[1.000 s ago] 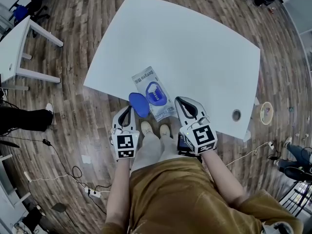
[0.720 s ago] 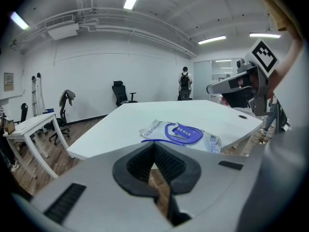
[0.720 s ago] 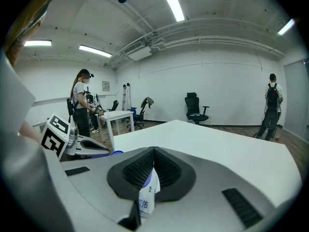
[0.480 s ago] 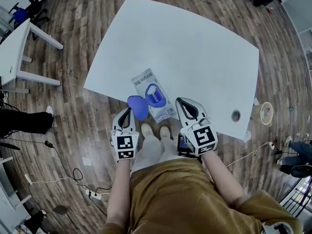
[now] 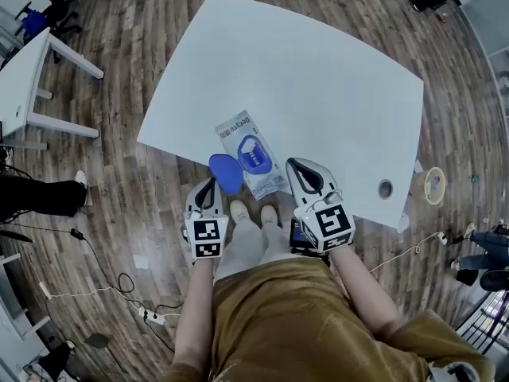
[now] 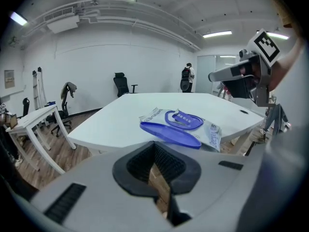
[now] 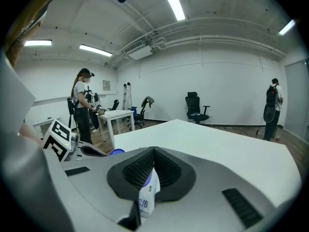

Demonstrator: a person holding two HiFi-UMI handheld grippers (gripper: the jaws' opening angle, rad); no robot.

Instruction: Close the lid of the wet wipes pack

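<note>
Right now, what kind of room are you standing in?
Most likely an office or lab workroom. There is a big white table, a black office chair by the far wall, long strip lights on the ceiling, and cables trailing over the wood floor.

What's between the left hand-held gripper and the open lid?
Nothing. In the left gripper view the stretch from the left hand-held gripper to the blue lid is bare.

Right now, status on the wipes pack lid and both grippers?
Left gripper shut, empty, just short of the lid. Right gripper shut, empty, beside the wet wipes pack. Lid open, lying to the pack's left. Nothing in the way.
</note>
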